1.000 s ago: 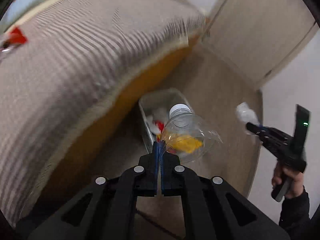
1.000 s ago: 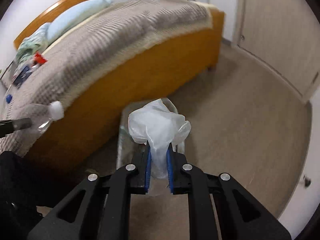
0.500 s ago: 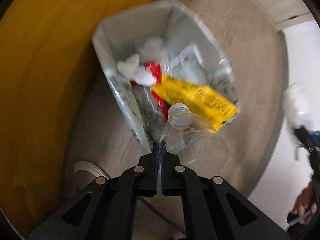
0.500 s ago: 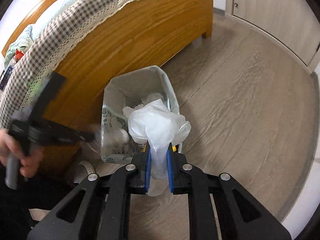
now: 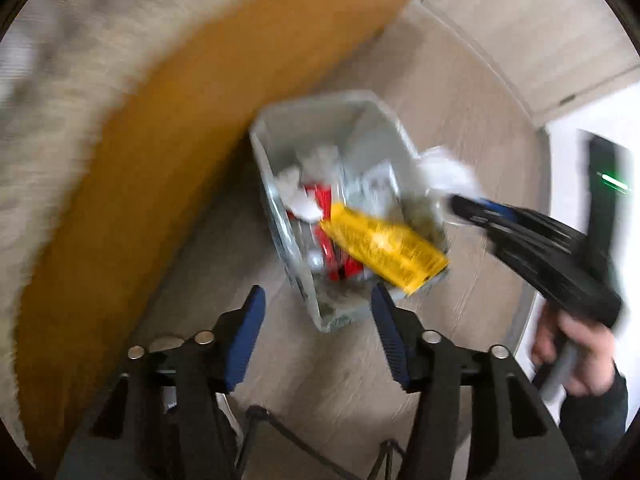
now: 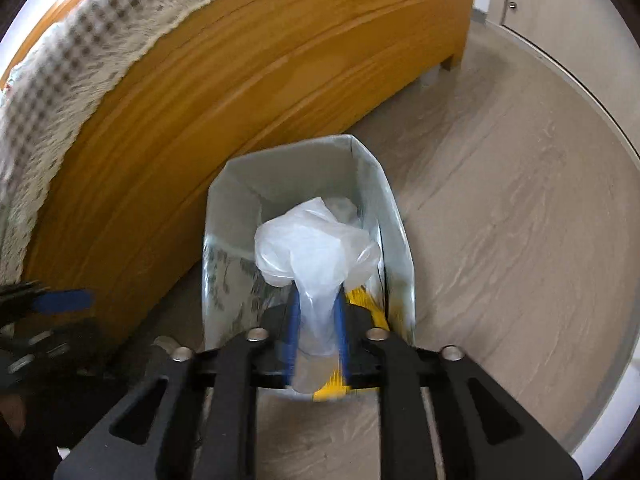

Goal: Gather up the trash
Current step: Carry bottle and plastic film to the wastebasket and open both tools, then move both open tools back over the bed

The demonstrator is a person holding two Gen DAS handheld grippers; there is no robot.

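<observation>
A grey rectangular trash bin [image 5: 276,216] stands on the floor beside the bed. It holds a yellow wrapper [image 5: 384,248], red packaging [image 5: 340,260] and white crumpled paper [image 5: 300,196]. My left gripper [image 5: 318,322] is open and empty just above the bin's near rim; the clear bottle is not visible. My right gripper [image 6: 316,320] is shut on a crumpled white plastic bag [image 6: 316,240] and holds it over the bin [image 6: 384,216]. The right gripper also shows in the left wrist view [image 5: 460,204] at the bin's right side, bag [image 5: 444,168] in it.
The orange wooden bed side [image 6: 240,92] runs close along the bin's left, with a checked cover [image 6: 60,76] hanging over it. Pale wood floor [image 6: 500,220] spreads to the right. A cabinet door [image 5: 540,40] lies beyond. A small round object [image 5: 164,346] lies on the floor by the bed.
My left gripper has opened and the clear bottle is gone from it. My right gripper has moved forward with the bag to over the bin.
</observation>
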